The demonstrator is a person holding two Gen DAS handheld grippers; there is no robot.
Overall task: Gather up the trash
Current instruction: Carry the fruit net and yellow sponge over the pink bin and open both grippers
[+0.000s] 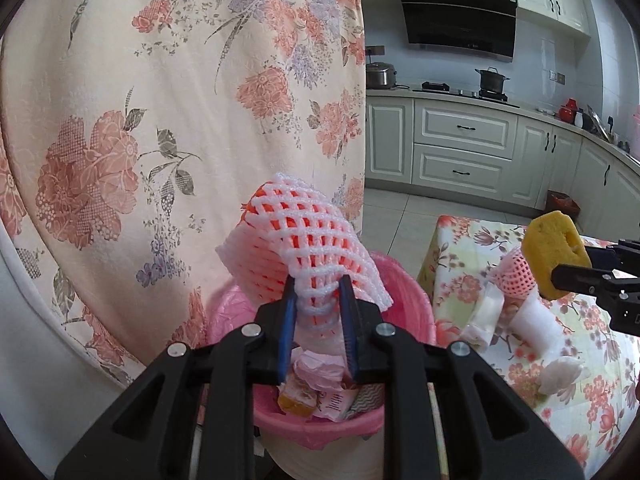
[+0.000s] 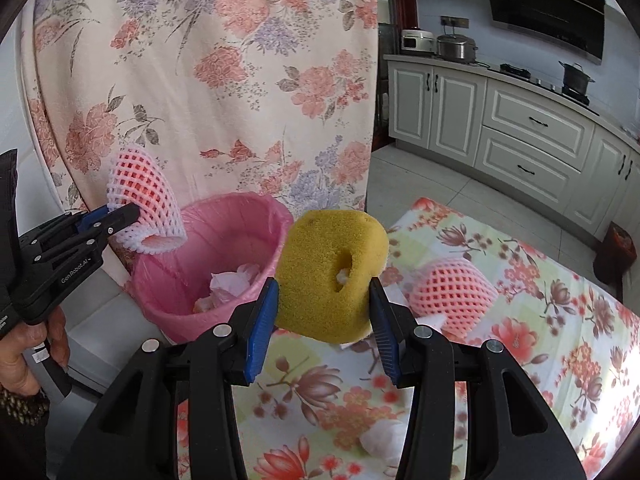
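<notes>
A soft white-and-pink foam net sleeve (image 1: 304,240), woven in open diamonds, is hanging pinched in the left gripper (image 1: 318,300) over the pink-lined bin (image 1: 404,292). The right gripper (image 2: 324,308) is squeezing a porous yellow sponge (image 2: 332,272) with a hole, above the floral tablecloth (image 2: 560,320)
</notes>
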